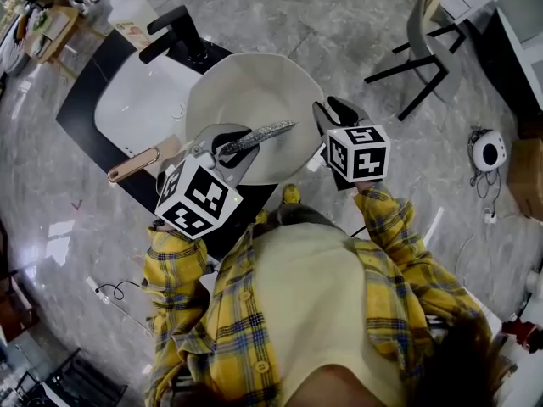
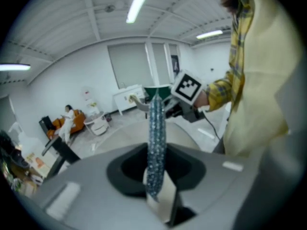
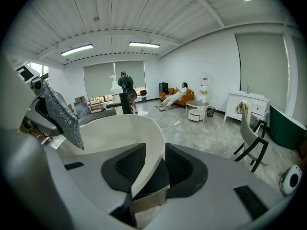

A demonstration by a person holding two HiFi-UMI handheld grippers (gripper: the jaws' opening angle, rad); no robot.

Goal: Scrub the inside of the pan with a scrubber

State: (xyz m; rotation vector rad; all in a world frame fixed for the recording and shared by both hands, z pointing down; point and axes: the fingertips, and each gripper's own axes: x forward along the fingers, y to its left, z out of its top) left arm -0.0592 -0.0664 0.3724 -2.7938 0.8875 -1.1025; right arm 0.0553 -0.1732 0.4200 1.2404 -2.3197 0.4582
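1. The left tongs (image 1: 219, 147) were held low in front of the chest on a yellow checked sleeve (image 1: 174, 265). They pointed up and to the right over the pan (image 1: 246, 91).
2. These tongs were clamped on one end of the scrubber (image 1: 259, 134), a silvery mesh strip that reached across the pan's inside.
3. The right tongs (image 1: 329, 115) came in from the pan's right side with the forearm bent back toward the body. They were closed narrow on the rim.
4. The wide, cream pan sat over the black counter (image 1: 76, 108). It overlapped the right side of the white sink (image 1: 136, 104), with the black tap (image 1: 174, 36) behind it.
5. A copper-toned handle (image 1: 133, 164) lay just left of the left tongs. It was probably the pan's, though the joint was hidden.
6. The left gripper view showed the scrubber edge-on, standing straight up from between the pads. Beyond it were the right tongs' marker cube and the person's shirt.
7. Only the right gripper view showed the pan's wall pinched between the ribbed black pads. There the scrubber hung as a broad sheet at the left, over the pan's inside.
8. Both gripper views took in the room, where a seated person (image 3: 178, 91) was far back. The head view showed a chair (image 1: 416, 32) on the marbled floor.
9. Each cube carried black-and-white square markers.
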